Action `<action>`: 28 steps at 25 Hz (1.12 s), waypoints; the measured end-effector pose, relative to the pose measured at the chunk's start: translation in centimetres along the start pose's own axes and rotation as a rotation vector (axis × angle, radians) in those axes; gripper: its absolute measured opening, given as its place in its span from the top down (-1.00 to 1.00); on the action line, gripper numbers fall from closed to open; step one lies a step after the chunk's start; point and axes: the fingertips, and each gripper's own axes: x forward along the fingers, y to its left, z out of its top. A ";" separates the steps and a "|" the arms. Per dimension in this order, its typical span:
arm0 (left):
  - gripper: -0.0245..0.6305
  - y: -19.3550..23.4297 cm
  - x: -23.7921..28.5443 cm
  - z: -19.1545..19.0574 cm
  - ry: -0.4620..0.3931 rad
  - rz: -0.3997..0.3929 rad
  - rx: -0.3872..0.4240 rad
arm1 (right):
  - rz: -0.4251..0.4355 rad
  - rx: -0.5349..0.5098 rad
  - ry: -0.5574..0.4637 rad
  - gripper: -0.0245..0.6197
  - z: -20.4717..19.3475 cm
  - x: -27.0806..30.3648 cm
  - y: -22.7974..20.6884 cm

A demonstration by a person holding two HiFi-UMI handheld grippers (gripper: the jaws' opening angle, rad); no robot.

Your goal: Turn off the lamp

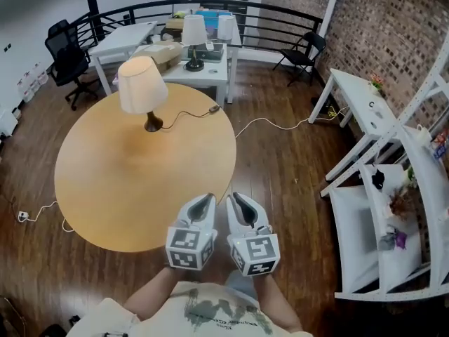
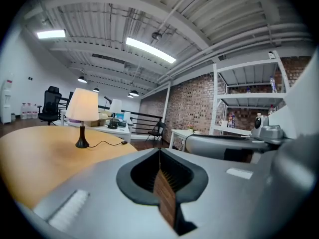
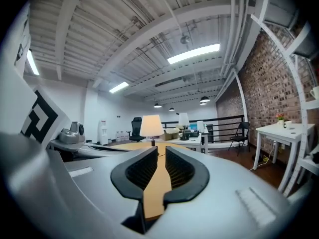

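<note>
Supervisor: Lamp location when you paused?

Operator: I had the lamp (image 1: 142,84) in the upper left of the head view. It stood upright on the far part of the round wooden table (image 1: 140,188), and its cream shade glowed. From its dark base a thin cord (image 1: 184,113) ran right across the tabletop to a small dark block (image 1: 214,109) near the table's upper right rim. From there a white cable (image 1: 266,120) went on over the wood floor (image 1: 280,188).

Supervisor: And the tongs?

Operator: Both sat side by side at the bottom centre of that view, by the table's lower right rim and well apart from the lamp. My left gripper (image 1: 200,206) had its jaws together. In the left gripper view the ribbed pads (image 2: 173,179) met at the tips and gripped nothing. My right gripper (image 1: 245,208) stood narrowly parted. In the right gripper view I saw a strip of tabletop through the slit and nothing between the jaws. The lamp stood just above that slit, mid-frame.

Supervisor: Anything else around it?

Operator: A second lamp (image 1: 194,34) stood on a white desk (image 1: 210,72) beyond the table, at top centre. A black office chair (image 1: 66,55) was at the upper left. A black folding chair (image 1: 305,48) stood by the brick wall (image 1: 379,20) at the upper right. White shelving (image 1: 393,209) ran down the right side.
</note>
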 end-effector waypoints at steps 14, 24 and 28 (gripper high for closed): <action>0.94 -4.9 11.9 1.2 0.012 0.228 -0.038 | 0.233 0.004 0.023 0.80 1.0 3.5 -13.6; 0.94 -4.9 14.4 0.5 0.033 0.318 -0.058 | 0.382 0.011 0.018 0.72 0.8 5.8 -15.8; 0.94 -3.1 15.9 0.2 0.024 0.362 -0.083 | 0.419 0.003 0.045 0.71 0.0 8.3 -15.8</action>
